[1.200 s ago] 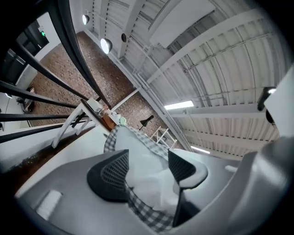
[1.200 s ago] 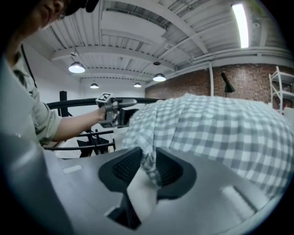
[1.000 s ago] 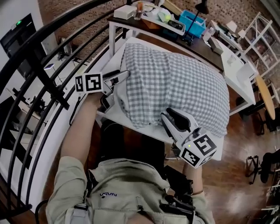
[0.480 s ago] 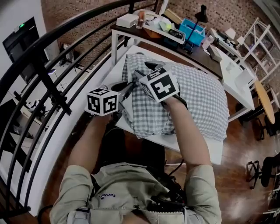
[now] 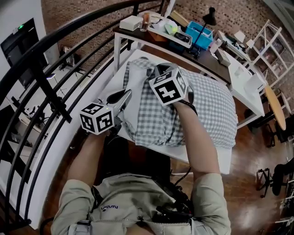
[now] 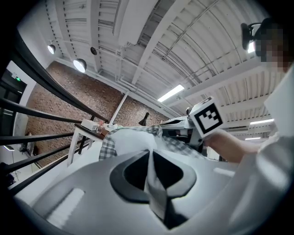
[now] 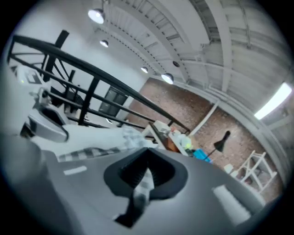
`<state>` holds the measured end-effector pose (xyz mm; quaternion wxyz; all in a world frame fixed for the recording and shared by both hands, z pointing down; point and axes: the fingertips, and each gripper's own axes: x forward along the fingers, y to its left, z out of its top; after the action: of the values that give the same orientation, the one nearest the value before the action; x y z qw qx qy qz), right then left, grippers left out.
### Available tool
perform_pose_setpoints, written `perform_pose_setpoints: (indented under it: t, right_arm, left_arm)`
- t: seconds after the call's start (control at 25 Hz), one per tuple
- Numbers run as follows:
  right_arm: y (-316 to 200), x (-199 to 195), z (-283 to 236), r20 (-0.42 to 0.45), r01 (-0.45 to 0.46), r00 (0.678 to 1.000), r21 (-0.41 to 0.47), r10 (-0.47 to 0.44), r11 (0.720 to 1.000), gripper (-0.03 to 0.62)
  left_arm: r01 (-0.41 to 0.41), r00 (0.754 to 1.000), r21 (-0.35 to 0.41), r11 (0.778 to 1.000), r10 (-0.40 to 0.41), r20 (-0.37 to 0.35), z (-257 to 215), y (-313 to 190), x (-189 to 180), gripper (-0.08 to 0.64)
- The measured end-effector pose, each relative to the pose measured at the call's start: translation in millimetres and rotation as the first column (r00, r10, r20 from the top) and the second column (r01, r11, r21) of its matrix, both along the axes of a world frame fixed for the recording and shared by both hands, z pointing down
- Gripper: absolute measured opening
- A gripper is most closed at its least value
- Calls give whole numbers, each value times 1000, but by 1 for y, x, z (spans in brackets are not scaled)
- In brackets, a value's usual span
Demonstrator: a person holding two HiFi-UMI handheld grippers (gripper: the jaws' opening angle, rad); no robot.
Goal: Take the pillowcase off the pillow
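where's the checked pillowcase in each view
Head view: the pillowcase fills the centre of the picture.
Left gripper view: the pillowcase sits mid-frame, just below centre.
Right gripper view: the pillowcase shows as a checked strip left of centre.
Shared landmark: the black desk lamp, beyond the pillowcase in all three.

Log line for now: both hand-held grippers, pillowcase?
left hand-held gripper: just closed, pinching pillowcase | right hand-held gripper: just closed, pinching pillowcase | pillowcase: not yet off, on table
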<state>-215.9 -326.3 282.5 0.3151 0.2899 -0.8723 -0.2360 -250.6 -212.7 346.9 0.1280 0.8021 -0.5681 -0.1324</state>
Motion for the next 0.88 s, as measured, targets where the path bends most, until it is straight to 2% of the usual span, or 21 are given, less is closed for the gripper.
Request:
perform_pose_setpoints:
  t: [0.08,0.16,0.2,0.28,0.36,0.48,0.6,0.68,0.72,0.8,0.88]
  right_arm:
    - [-35,31,-14,3,-102,995,72,102,992,6]
    - [-71,71,-18,-1,-209,978,80,210,975,6]
    - [-85,92,-12,-10,-258,966,56,259,965,6]
    - [-101,126,17,-22,-324,946,-59,323,944,6]
    - [-99,132,42,-22,-312,950,-128,312,941,6]
    - [-87,119,44,-33,-244,970,-47,242,969,6]
    - [-85,117,44,-22,-215,977,-29,214,976,8]
    - [-82,116,41,-17,-200,980,-16,200,980,8]
    - [-78,115,39,-13,-191,982,-9,191,982,8]
    - [-69,110,34,3,-166,986,-8,166,986,11]
    - [-60,103,29,29,-138,990,-24,138,990,18]
  left_arm:
    - [9,1000,10,1000,-9,-9,3,12,-8,28]
    - [26,999,25,999,-26,-21,8,25,-18,28]
    - [32,999,28,999,-31,-28,10,31,-22,28]
    - [14,999,24,1000,-13,-39,13,36,-23,31]
    - [-25,999,26,999,26,-43,8,34,-17,48]
    - [-26,997,85,996,32,-71,-18,40,-17,100]
    - [41,994,133,990,-28,-103,-45,41,-36,130]
    - [83,993,107,991,-73,-96,-51,21,-53,152]
    - [88,992,80,993,-80,-94,-52,7,-58,186]
    - [73,993,14,997,-71,-95,-50,-25,-61,250]
    - [41,997,-70,997,-45,-66,-41,-55,-54,310]
